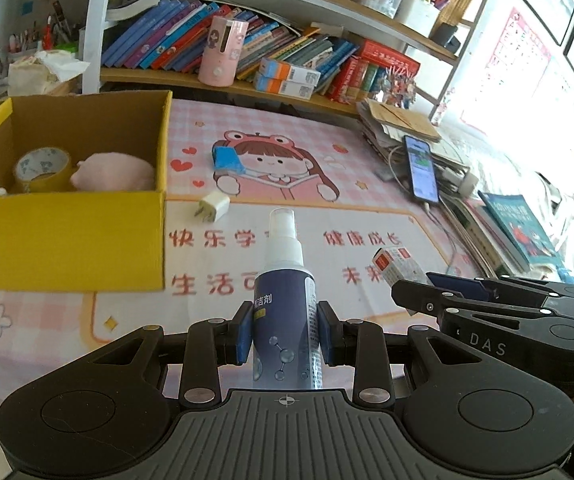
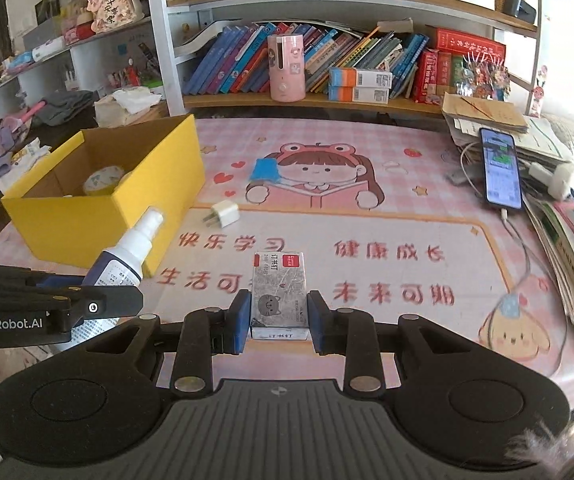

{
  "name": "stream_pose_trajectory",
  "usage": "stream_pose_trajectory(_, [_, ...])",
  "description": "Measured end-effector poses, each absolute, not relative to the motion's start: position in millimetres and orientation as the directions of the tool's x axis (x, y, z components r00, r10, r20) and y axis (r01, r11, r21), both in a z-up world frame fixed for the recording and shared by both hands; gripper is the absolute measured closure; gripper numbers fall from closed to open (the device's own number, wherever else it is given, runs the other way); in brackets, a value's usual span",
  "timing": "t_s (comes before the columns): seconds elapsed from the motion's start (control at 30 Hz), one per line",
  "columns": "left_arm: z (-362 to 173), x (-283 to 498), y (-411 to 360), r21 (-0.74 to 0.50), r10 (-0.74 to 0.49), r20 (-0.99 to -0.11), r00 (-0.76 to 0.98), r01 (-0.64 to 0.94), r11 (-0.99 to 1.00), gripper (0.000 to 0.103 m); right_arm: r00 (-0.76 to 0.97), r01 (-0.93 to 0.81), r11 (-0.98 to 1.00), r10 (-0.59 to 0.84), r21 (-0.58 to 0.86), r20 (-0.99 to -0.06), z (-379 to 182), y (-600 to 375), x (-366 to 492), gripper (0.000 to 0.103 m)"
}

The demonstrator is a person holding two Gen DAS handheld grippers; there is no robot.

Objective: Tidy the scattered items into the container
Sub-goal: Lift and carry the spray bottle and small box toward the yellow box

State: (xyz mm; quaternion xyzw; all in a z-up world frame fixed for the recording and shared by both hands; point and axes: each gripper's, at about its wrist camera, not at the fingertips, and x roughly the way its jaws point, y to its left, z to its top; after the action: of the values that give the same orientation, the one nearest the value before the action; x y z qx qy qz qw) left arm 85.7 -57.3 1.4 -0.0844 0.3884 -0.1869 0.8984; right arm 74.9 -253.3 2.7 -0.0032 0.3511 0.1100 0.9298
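Both hands loaded, both above the counter (image 2: 407, 208).

Left claw (image 1: 286, 330): pads clamped on the body of a spray bottle (image 1: 285, 308), blue label, white pump head. Bottle's long axis runs straight out along the fingers, nozzle leading.

Right claw (image 2: 275, 320): closed on a small staple box (image 2: 280, 292), grey with a red corner tag, gripped across its narrow sides, long side pointing forward.

Container: yellow cardboard box (image 1: 63, 236), open top, standing on the counter's left side. Inside it already a tape roll (image 1: 41, 170) and something soft and pink (image 1: 115, 172).

Key relation: the box lies ahead and to the left of both claws. The left claw is the nearer one; from the right wrist view the bottle's nozzle overlaps the box's near corner. The right claw sits just beside the left, further from the box, so it would likely follow second.

Not yet gathered: white charger plug (image 1: 214, 207) just right of the box, small blue item (image 1: 228, 159) further back on the mat.
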Motion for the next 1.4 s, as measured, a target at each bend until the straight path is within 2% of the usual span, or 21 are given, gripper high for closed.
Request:
stream_pose_trajectory(0.47, [-2.1, 45.9, -6.1, -0.333, -0.410, -0.670, 0.619, 0.244, 0.911, 0.072, 0.702, -0.253, 0.965, 0.229, 0.064, -0.674, 3.9, -200.2, 33.9, 0.075])
stream_pose_trajectory(1.4, [-3.9, 15.1, 84.5, -0.335, -0.262, -0.678, 0.687, 0.028, 0.942, 0.072, 0.617, -0.490, 0.868, 0.409, 0.079, -0.672, 1.7, -106.6, 30.4, 0.075])
